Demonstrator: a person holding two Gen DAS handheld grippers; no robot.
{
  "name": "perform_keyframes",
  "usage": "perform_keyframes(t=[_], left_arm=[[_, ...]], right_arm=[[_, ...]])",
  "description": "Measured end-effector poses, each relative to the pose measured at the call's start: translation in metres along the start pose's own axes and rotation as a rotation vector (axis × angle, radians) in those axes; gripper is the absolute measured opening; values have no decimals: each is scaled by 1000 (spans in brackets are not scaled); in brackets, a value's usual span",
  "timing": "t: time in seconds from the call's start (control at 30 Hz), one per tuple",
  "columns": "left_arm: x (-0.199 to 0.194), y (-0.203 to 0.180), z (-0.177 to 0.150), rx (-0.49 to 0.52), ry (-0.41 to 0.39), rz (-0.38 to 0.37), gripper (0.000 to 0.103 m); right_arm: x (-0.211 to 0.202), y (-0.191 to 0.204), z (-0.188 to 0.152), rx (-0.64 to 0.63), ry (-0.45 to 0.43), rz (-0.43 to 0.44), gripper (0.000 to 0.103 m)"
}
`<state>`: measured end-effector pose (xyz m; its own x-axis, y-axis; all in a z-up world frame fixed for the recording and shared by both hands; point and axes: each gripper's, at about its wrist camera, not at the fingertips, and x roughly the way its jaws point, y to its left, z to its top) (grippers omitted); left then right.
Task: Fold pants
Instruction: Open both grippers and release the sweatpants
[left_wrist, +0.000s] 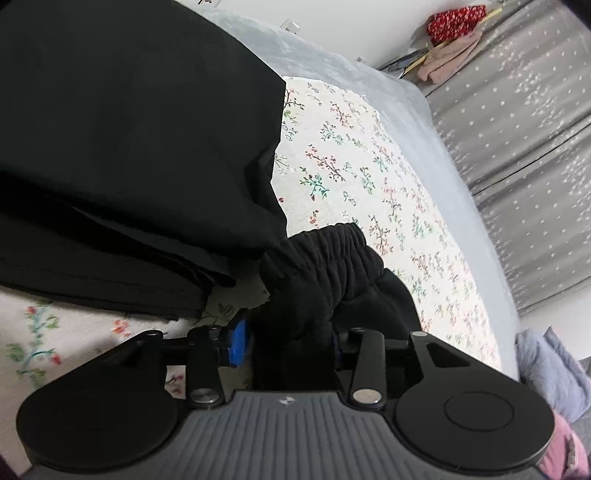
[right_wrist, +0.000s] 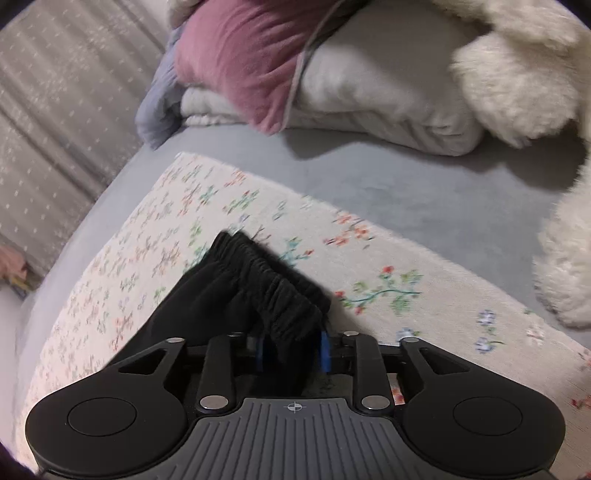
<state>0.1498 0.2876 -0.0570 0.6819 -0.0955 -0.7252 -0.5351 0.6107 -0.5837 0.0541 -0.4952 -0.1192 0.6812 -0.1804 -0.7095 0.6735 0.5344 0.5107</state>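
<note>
The black pants (left_wrist: 325, 273) lie on the flowered sheet (left_wrist: 369, 166) of a bed, their gathered waistband (right_wrist: 269, 284) bunched right at the tips of both grippers, while a flat stack of dark folded cloth (left_wrist: 122, 147) sits just beside them in the left view. The chief risk, as I judge it, is that the waistband slumps into a heap as the grip slackens, since the elastic is already crumpled and not laid straight; a fold made on that would come out crooked. A second risk is snagging: cloth wrapped round a blue pad (left_wrist: 238, 341) could be dragged along if either hand pulls away, undoing the lay. The left gripper (left_wrist: 291, 343) also works close to the folded stack, and a careless sweep might disturb it. On the left, the jaws stand partly apart with thick black cloth between them; one pad shows clear of the fabric, the other is hidden by it, so the cloth seems loose and not pinched. The right gripper (right_wrist: 291, 349) has its jaws at a narrower gap, waistband cloth hanging between the two blue pads (right_wrist: 325, 350), and there too the fabric looks slack, resting against the pads and not squeezed. A pink pillow (right_wrist: 240, 62) lies well apart.
</note>
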Motion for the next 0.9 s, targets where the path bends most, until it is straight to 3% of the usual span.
perform_keyframes(t=[0.07, 0.13, 0.2, 0.27, 0.4, 0.47, 0.53, 0.6, 0.7, 0.73, 0.8, 0.9], left_arm=[[-7, -3, 0, 0, -17, 34, 65], [-17, -7, 2, 22, -91, 75, 71], [-25, -8, 7, 40, -163, 107, 73], [-28, -7, 10, 51, -201, 79, 73], [-11, -21, 4, 137, -147, 10, 71], [1, -28, 0, 167, -113, -2, 71], [13, -36, -4, 227, -92, 51, 71], [34, -40, -8, 282, -3, 135, 70], [47, -28, -5, 217, 52, 123, 68], [42, -25, -4, 210, 44, 106, 64], [26, -27, 0, 206, -4, 107, 63], [-8, -37, -3, 260, -178, 131, 63]], right_arm=[[-3, 4, 1, -24, -7, -44, 50], [-7, 10, 0, -77, -26, -94, 53], [-9, 18, -1, -105, -48, -172, 76], [-12, 24, -3, -114, -73, -217, 82], [-14, 34, -5, -119, -107, -306, 93], [-15, 44, -7, -159, -147, -362, 97], [-17, 54, -10, -187, -191, -399, 98], [-19, 61, -12, -204, -221, -416, 98], [-21, 76, -16, -319, -240, -454, 98], [-20, 80, -16, -363, -217, -440, 98], [-19, 84, -16, -408, -118, -334, 98], [-41, 99, -20, -483, -211, -362, 99]])
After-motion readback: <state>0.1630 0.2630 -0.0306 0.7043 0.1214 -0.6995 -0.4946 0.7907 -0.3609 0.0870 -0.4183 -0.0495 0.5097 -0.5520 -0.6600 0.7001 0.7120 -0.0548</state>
